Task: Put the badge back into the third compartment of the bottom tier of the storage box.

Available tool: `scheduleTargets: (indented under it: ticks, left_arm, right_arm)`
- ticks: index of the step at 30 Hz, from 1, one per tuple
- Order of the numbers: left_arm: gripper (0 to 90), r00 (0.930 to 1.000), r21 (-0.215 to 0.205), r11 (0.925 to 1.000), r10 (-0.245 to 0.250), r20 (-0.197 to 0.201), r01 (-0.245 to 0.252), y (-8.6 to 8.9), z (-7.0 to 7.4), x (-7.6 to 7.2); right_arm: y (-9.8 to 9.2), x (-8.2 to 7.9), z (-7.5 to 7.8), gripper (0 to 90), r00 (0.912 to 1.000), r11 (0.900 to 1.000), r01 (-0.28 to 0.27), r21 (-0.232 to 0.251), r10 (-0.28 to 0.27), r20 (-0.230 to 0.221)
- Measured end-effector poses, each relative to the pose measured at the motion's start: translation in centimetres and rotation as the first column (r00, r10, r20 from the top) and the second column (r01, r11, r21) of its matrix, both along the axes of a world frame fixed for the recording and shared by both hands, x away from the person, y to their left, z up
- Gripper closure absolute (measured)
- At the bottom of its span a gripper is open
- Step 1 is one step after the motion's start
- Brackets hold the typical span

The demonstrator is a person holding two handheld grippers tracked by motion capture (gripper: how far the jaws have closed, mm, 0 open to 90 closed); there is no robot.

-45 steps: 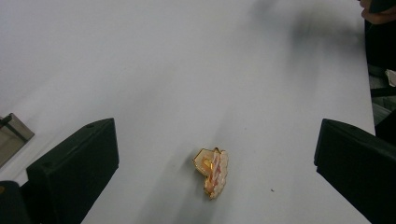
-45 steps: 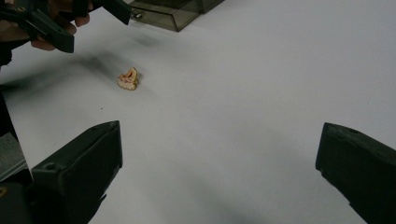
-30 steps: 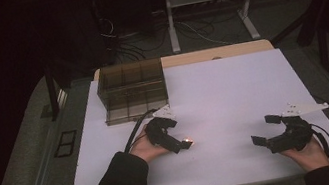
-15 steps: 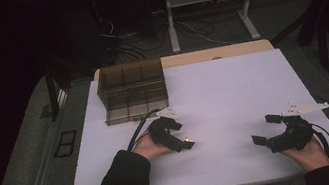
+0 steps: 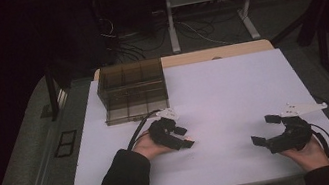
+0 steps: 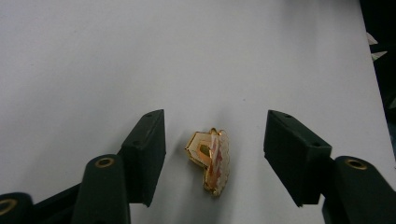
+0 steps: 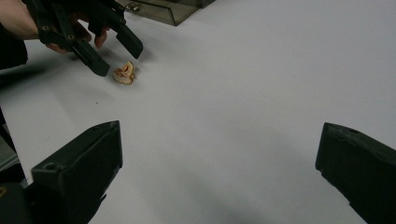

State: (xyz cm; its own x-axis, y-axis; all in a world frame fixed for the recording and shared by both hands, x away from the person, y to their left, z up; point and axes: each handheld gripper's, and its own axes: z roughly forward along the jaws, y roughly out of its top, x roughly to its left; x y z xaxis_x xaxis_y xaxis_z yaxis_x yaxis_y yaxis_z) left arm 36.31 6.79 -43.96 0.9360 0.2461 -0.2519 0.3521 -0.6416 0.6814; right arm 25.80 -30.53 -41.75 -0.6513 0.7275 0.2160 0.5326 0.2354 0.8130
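Left gripper, jaws spread, straddles a small gold clasp-like object lying at lower centre on the white table, apparently lined up for a pinch. Right gripper, also spread and empty, rests at lower right, clear of the work.

In the high view the small gold object between the jaws of the left gripper is too small to identify. The left gripper view shows this gold object close up, but its exact type cannot be determined. Both jaws are cut off by the bottom edge there. In the right gripper view the smoky plastic box is cut off by the top edge, and its contents cannot be determined.
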Motion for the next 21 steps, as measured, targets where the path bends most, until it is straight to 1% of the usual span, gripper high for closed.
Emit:
scheduleTargets:
  ticks: [1, 2, 5, 6, 10, 12, 13, 15, 18, 21]
  left_arm:
    - [40.4, 1.0, -0.001, 1.0, -0.001, -0.004, 0.001, -0.06, -0.07, -0.01]
    - [40.4, 1.0, 0.006, 1.0, -0.006, -0.006, 0.006, -0.07, -0.1, 0.02]
    - [46.2, 0.9999, 0.01, 0.9999, -0.007, -0.012, 0.007, -0.11, -0.22, 0.01]
    - [47.8, 0.9999, 0.014, 0.9998, -0.017, 0.0, 0.017, -0.09, -0.24, 0.15]
    - [48.1, 0.9999, 0.023, 0.9996, -0.015, 0.006, 0.015, -0.11, -0.34, 0.2]
    - [48.4, 0.9999, 0.021, 0.9997, -0.015, 0.001, 0.015, -0.12, -0.41, 0.27]
    - [49.1, 0.9998, 0.018, 0.9998, 0.0, -0.018, 0.001, -0.16, -0.44, 0.12]
    - [50.9, 0.9998, 0.023, 0.9997, -0.008, -0.016, 0.009, -0.18, -0.53, 0.22]
    - [53.0, 0.9996, 0.018, 0.9998, -0.001, -0.027, 0.002, -0.17, -0.62, 0.27]
    - [58.0, 0.9996, 0.018, 0.9998, 0.0, -0.029, 0.0, -0.12, -0.65, 0.33]
  right_arm:
    - [0.03, 0.0, -0.01, 0.3, 1.0, 1.0, -0.001, -0.004, 0.001, 0.001]
    - [0.03, 0.0, -0.01, 0.3, 1.0, 1.0, -0.001, -0.004, 0.001, 0.001]
    - [0.08, -0.01, -0.01, 0.3, 1.0, 1.0, -0.004, -0.01, 0.004, 0.001]
    - [0.07, -0.02, -0.02, 0.3, 1.0, 1.0, -0.004, -0.01, 0.004, 0.002]
    - [0.08, -0.02, -0.01, 0.3, 1.0, 1.0, -0.007, -0.012, 0.007, 0.003]
    - [0.11, -0.02, -0.01, 0.3, 1.0, 1.0, -0.009, -0.013, 0.009, 0.003]
    - [0.13, -0.03, 0.0, 0.3, 1.0, 1.0, -0.008, -0.012, 0.008, 0.001]
    - [0.14, -0.04, 0.0, 0.3, 1.0, 1.0, -0.008, -0.012, 0.008, -0.002]
    - [0.13, -0.03, 0.0, 0.3, 1.0, 1.0, -0.008, -0.012, 0.008, 0.0]
    - [0.13, -0.04, 0.0, 0.3, 1.0, 1.0, -0.008, -0.013, 0.008, 0.0]
